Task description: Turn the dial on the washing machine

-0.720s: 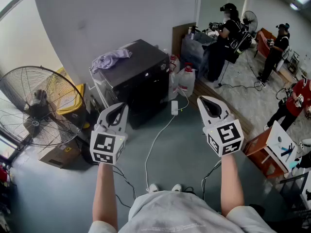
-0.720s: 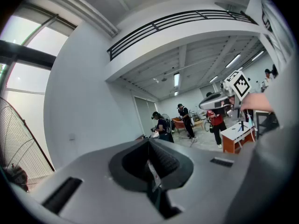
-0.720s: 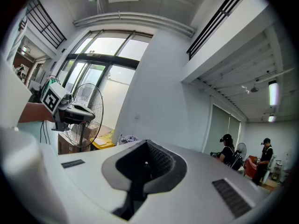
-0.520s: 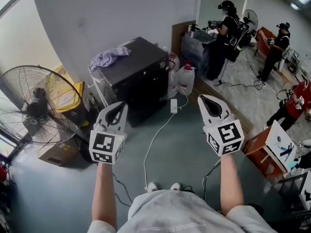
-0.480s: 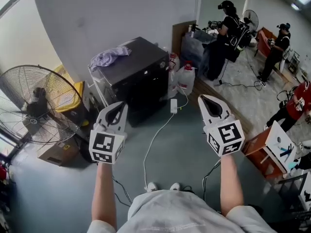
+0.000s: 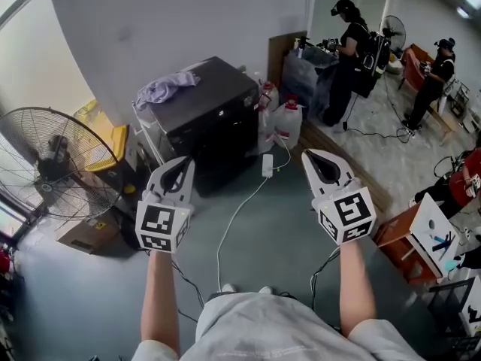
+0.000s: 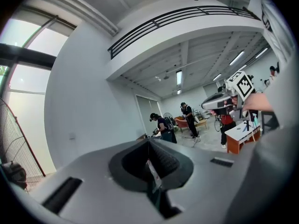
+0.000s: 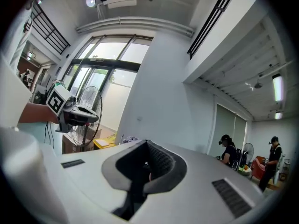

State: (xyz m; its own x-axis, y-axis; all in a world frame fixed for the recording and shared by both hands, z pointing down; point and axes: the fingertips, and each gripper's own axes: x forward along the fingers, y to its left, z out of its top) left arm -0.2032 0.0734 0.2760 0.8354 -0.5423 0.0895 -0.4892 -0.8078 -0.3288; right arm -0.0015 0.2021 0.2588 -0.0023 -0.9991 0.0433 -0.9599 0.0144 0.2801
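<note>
The washing machine (image 6: pixel 213 116) is a black box against the wall, ahead of me on the floor, with a lilac cloth (image 6: pixel 167 88) lying on its lid. I cannot make out its dial from here. My left gripper (image 6: pixel 185 162) is held up in front of the machine's lower left corner, shut and empty. To its right, my right gripper (image 6: pixel 309 156) hangs over the bare floor, also shut and empty. Both are well short of the machine. In the left gripper view the left gripper (image 7: pixel 148 142) points up at the room, and in the right gripper view so does the right gripper (image 8: pixel 146 143).
A large floor fan (image 6: pixel 52 164) stands at the left beside a yellow bin (image 6: pixel 109 145). White jugs (image 6: pixel 286 120) sit right of the machine, and a white cable (image 6: pixel 240 210) runs across the floor. Several people (image 6: pixel 348 42) work at the back right. An orange stand (image 6: pixel 409 247) is at my right.
The head view has shifted slightly, so the machine sits a little higher and further left. Both grippers keep their pose and stay shut.
</note>
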